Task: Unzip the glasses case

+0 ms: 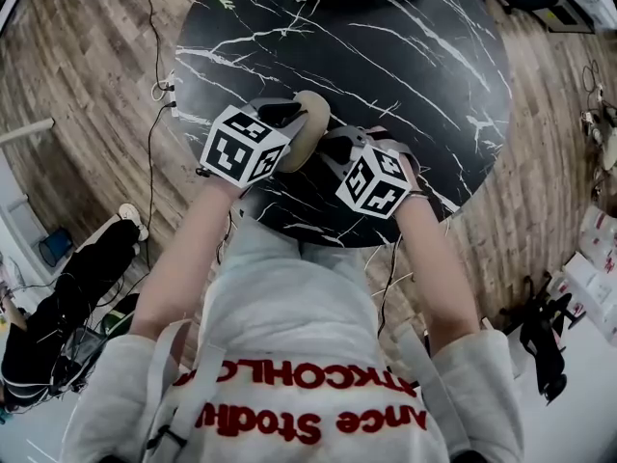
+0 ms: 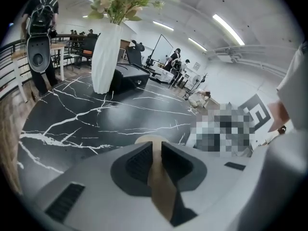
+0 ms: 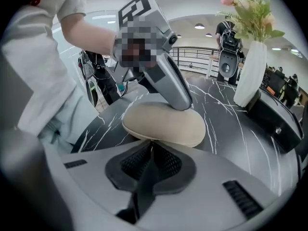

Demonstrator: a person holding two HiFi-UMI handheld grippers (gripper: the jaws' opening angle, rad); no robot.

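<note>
A beige oval glasses case (image 1: 310, 122) lies on the black marble table (image 1: 415, 75), near its front edge. My left gripper (image 1: 289, 119) comes in from the left and is shut on the case's end; in the left gripper view a beige strip of the case (image 2: 161, 186) is squeezed between the dark pads (image 2: 139, 162). My right gripper (image 3: 151, 146) is at the case's (image 3: 163, 121) near seam. It is shut on a small pale tab there, which looks like the zipper pull. The grey body of the left gripper (image 3: 171, 88) presses down on the case's far side.
A white vase with flowers (image 2: 106, 57) and a black box (image 2: 130, 78) stand at the far side of the table. The table's round edge (image 1: 289, 234) runs just in front of the person's body. Cables (image 1: 154, 95) lie on the wooden floor to the left.
</note>
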